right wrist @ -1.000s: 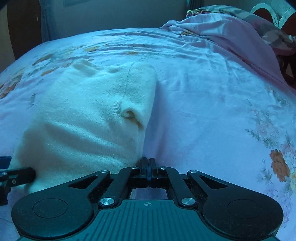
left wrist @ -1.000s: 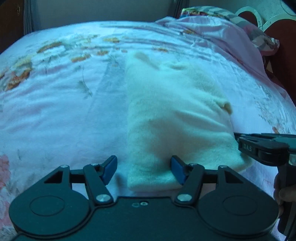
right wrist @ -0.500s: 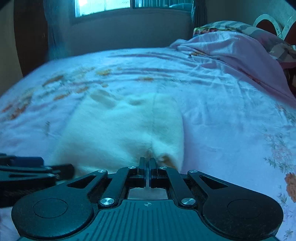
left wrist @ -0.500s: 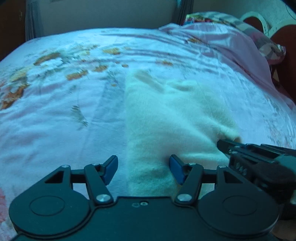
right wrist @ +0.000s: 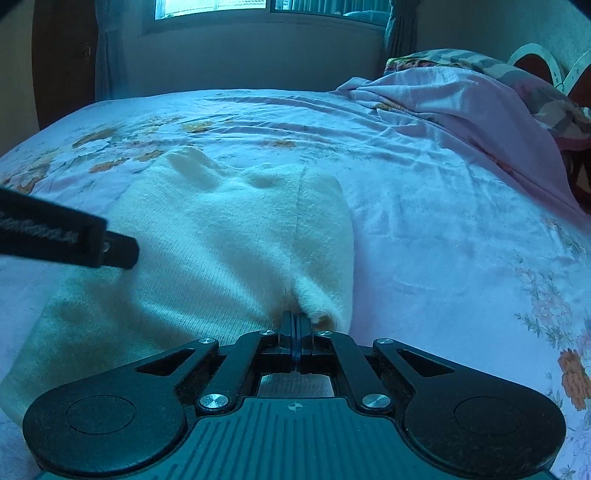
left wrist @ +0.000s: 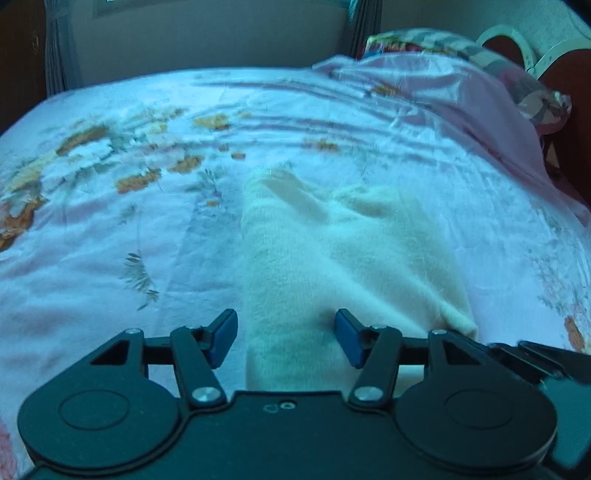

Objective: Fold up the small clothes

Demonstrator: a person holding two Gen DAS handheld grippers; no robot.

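Note:
A cream knitted garment (left wrist: 351, 266) lies folded lengthwise on the floral bedsheet (left wrist: 110, 240). My left gripper (left wrist: 286, 336) straddles its near left edge. Its blue pads stand apart on either side of the cloth without pressing on it, and the jaws are closing. In the right wrist view the same garment (right wrist: 229, 236) puckers toward my right gripper (right wrist: 295, 325), which is shut on its near right corner. The right gripper (left wrist: 535, 358) also shows at the lower right of the left wrist view. The left gripper (right wrist: 74, 240) enters the right wrist view from the left.
A heaped pink blanket (right wrist: 461, 110) and a patterned pillow (right wrist: 480, 62) lie at the bed's far right, by a headboard (right wrist: 535, 59). A wall with a window (right wrist: 221, 7) stands behind the bed. Flat sheet stretches to the left and right of the garment.
Both cameras have drawn back along the bed, so more wall shows. The garment's near edge now lies between the left jaws, which narrowed slightly. The right gripper's tips now meet the garment's corner.

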